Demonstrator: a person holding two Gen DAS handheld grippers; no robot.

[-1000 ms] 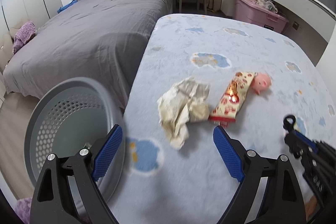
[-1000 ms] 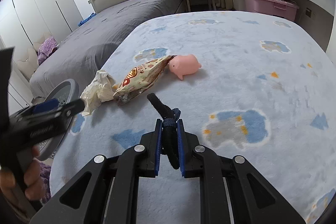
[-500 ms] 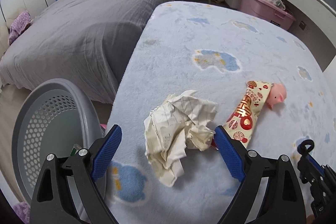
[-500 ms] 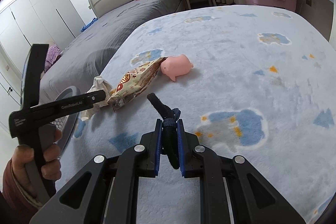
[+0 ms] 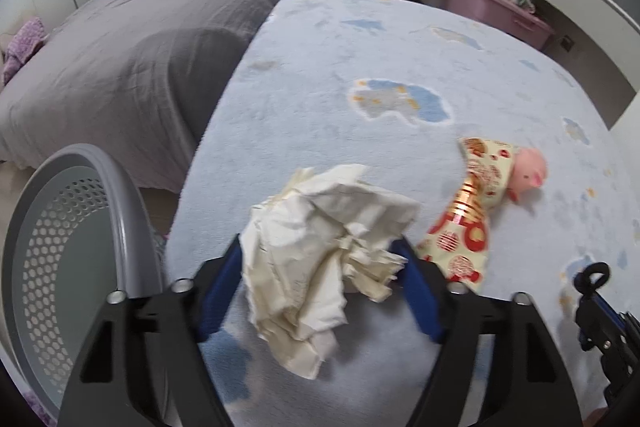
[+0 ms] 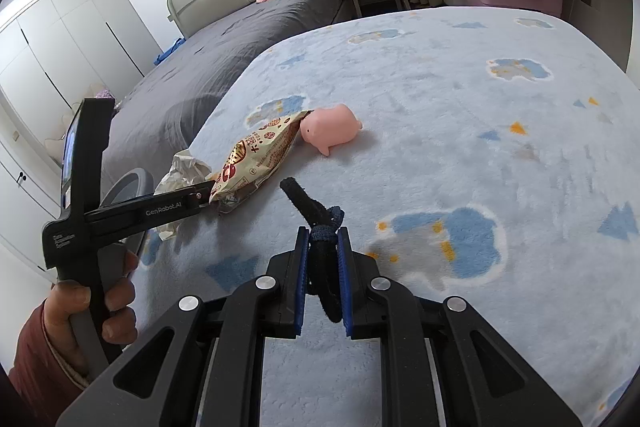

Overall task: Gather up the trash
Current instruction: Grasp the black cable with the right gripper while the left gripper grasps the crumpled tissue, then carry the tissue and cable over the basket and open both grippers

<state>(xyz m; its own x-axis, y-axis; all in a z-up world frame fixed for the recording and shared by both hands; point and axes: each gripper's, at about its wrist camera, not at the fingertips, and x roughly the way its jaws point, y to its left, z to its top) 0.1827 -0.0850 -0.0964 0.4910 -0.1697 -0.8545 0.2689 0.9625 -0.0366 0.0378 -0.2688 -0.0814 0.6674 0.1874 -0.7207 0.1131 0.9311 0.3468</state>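
- Left wrist view: our left gripper (image 5: 320, 267) straddles the paper wad (image 5: 324, 247), and its jaws are closing with the wad between the blue pads. The paper edges look to be touching both pads, but we can't tell if the squeeze is firm yet, so we call it closing on, not holding.
- The wad lies on the blue blanket (image 5: 360, 67) near its left edge, with the bin (image 5: 120, 195) just beside that edge and lower. We judge that's why the left side takes this item: the carry to the drop is short.
- The gripper comes in steeply from above, which suits soft crumpled paper: the pads pinch the bulk rather than sliding under it.
- The wrapper (image 5: 468, 223) lies just right of the wad, its near end close to the right pad; the pig toy (image 5: 528, 171) touches its far end. There's a risk of snagging the wrapper as the jaws close.
- Right wrist view: our right gripper (image 6: 323, 267) is clenched on a black strap (image 6: 316, 223), which sticks out forward past the pads. It hovers over the blanket, well apart from the wad.
- We'd guess it's parked there to keep clear of the left side.
- Same view: the person's hand (image 6: 96, 307) grips the left tool's handle, and the finger tip reaches the wad beside the wrapper (image 6: 260, 155). The bin rim (image 6: 128, 183) shows behind it, off the blanket edge.
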